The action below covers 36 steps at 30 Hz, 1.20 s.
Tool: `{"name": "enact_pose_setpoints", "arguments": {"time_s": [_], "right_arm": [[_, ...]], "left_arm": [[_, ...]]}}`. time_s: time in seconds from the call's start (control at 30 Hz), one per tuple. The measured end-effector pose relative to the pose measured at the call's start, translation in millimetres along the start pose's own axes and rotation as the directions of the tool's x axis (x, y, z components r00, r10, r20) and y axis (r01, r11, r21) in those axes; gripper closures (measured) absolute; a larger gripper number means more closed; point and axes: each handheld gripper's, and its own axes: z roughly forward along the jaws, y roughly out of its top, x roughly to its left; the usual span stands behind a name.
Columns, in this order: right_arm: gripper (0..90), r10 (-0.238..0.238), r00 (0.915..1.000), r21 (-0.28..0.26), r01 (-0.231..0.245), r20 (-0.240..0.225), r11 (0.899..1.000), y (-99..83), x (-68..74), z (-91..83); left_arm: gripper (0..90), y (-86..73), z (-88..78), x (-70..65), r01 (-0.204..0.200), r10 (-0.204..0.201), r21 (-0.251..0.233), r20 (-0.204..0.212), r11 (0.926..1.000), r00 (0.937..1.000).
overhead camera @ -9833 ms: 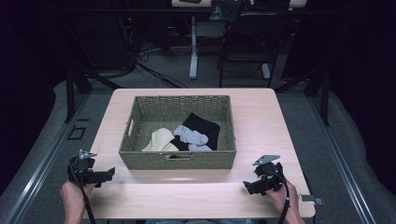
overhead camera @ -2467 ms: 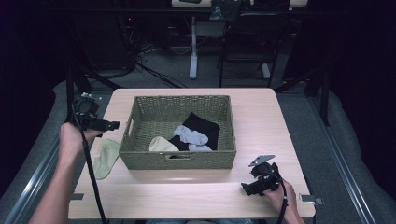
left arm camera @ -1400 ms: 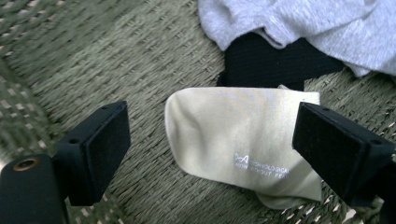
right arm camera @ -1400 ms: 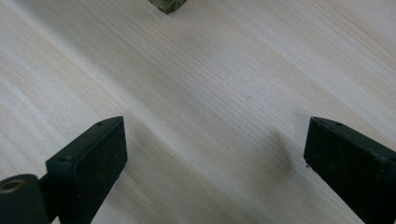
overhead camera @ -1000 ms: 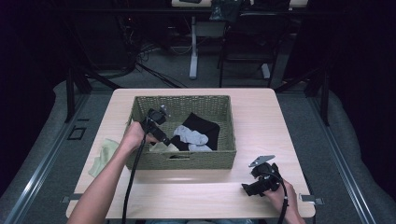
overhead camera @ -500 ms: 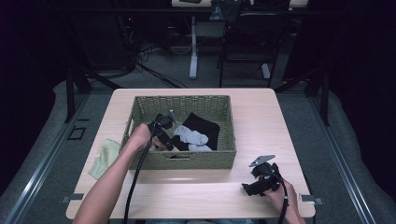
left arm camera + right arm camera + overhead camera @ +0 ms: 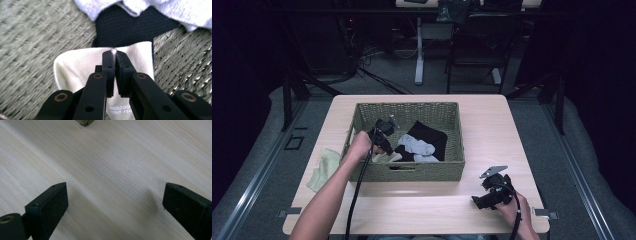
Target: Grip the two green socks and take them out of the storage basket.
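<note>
— Left gripper view: the left gripper (image 7: 113, 53) has its jaws pinched on a fold of the cream sock (image 7: 82, 67), which lies on the woven floor of the basket (image 7: 32, 37), at its near-left corner.

— That hand was up by the table's far-left corner a couple of seconds ago, wasn't it?

— Yes, and a second ago it was only reaching over the basket's left wall. Now it's down and clamped. The black sock (image 7: 125, 27) sits just beyond the cream one, partly under it, with the grey sock (image 7: 175, 10) over that.

— And the pale green one?

— Already out, on the table (image 7: 492, 125) by its left edge, beside the basket; that's the green sock (image 7: 324, 167).

— So they're emptying it?

— I'd guess so; this one looks next. The right gripper (image 7: 484, 200) rests near the table's near-right corner, jaws spread wide over bare wood.
</note>
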Motion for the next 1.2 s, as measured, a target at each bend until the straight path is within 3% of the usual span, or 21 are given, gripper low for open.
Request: {"name": "enact_pose_setpoints", "arguments": {"time_s": [0.33,0.4,0.47,0.7,1.0,1.2], "right_arm": [[5.9,0.013,0.9999,-0.007,-0.013,-0.001,1.000,-1.7,1.1,-1.3],[5.8,0.005,0.9999,0.019,-0.005,0.017,1.000,-0.9,1.0,-0.5],[5.9,0.021,0.9997,0.003,-0.021,0.009,1.000,-1.8,2.7,0.6],[5.8,0.005,0.9999,0.008,-0.005,0.013,1.000,-1.5,1.9,-0.9],[5.8,0.001,1.0000,0.007,-0.001,0.007,1.000,0.6,4.7,0.7],[5.8,-0.002,1.0000,0.015,0.002,0.008,1.000,-0.2,3.4,-0.9]], "left_arm": [[86.8,-6.8,-49.3,-1.6,-0.003,-0.003,-0.127,-0.047,0.9919,0.9989],[86.8,-6.6,-56.9,-2.7,-0.007,0.000,-0.137,-0.053,0.9905,0.9986],[86.8,-6.2,-66.3,-4.4,-0.012,0.001,-0.147,-0.075,0.9891,0.9972],[86.8,-6.8,-95.2,-8.9,-0.031,0.010,-0.191,-0.110,0.9810,0.9938],[86.8,-8.0,-140.9,-14.9,-0.054,0.013,-0.274,-0.151,0.9601,0.9885],[86.8,-11.1,-163.1,-14.9,-0.059,0.005,-0.299,-0.179,0.9524,0.9838]]}}
